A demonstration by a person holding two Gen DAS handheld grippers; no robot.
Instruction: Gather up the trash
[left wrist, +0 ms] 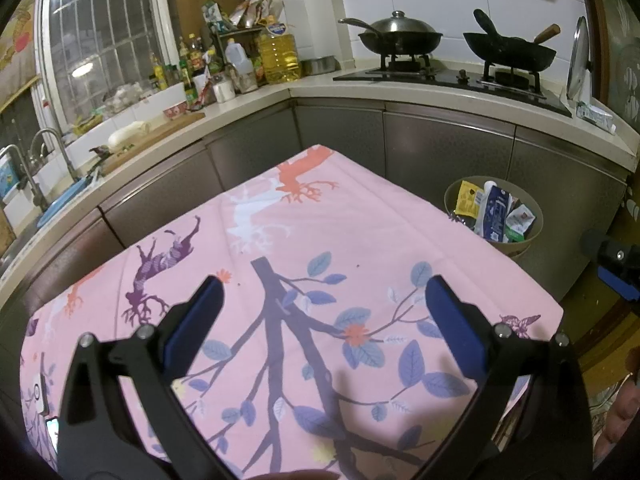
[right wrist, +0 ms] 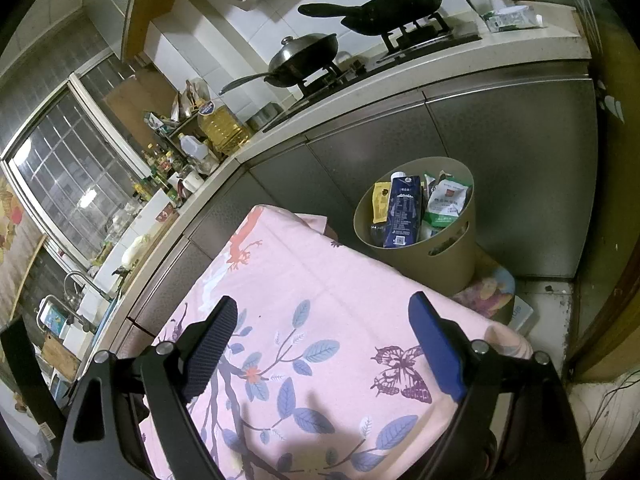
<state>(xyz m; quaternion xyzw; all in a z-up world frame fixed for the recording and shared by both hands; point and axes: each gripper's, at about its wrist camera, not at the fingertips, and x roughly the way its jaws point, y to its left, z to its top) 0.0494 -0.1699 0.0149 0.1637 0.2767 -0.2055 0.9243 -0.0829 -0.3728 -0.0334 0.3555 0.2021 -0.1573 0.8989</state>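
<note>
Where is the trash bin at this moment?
The tan trash bin, full of cartons and packets, stands on the floor off the far right corner of the pink tablecloth, against the grey cabinets below the stove; both views show it.

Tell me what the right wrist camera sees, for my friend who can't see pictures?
An open, empty right gripper hovers over a pink tablecloth printed with leaves and a butterfly. Past the table's edge stands a tan bin stuffed with a blue carton and snack wrappers. Behind, two woks sit on the kitchen stove.
</note>
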